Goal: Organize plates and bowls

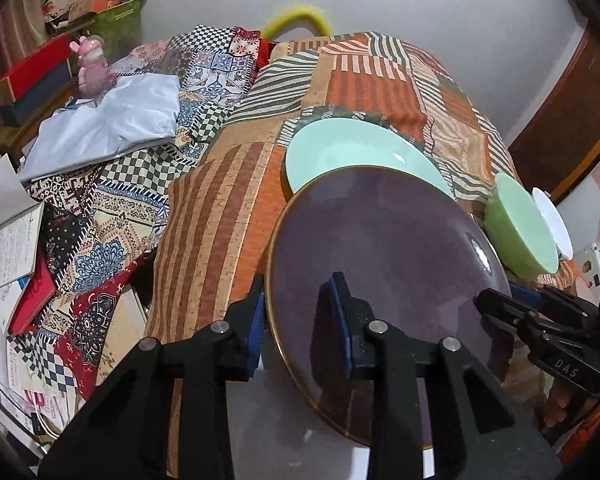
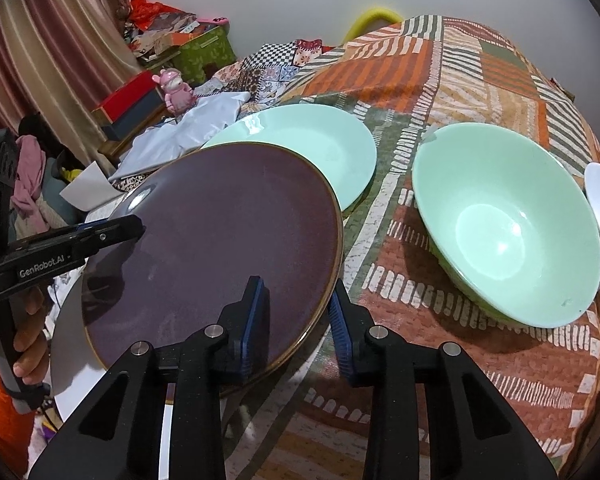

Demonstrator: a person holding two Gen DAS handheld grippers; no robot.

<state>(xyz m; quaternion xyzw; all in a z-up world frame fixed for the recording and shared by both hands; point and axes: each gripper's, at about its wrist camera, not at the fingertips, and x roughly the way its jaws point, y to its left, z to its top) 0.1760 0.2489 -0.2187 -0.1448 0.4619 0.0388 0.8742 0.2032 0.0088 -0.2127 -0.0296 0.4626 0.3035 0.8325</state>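
With the left claw (image 1: 302, 322) and right claw (image 2: 296, 318) each pinched onto opposite rims of the round dark purple glazed plate (image 2: 220, 240), lifted tilted above the patchwork-covered surface (image 2: 420, 80), keep both grips level and lower it squarely onto the mint-green plate (image 2: 320, 136) just behind.

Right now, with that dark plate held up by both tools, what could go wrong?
1. The purple plate is pinched only at its rim by the left gripper and right gripper. If either grip slips, it could tilt and drop.
2. The mint plate lies just behind it on soft, uneven cloth; setting one on the other carelessly could chip them.
3. The green bowl sits close on the right, so a swing that way might knock it.
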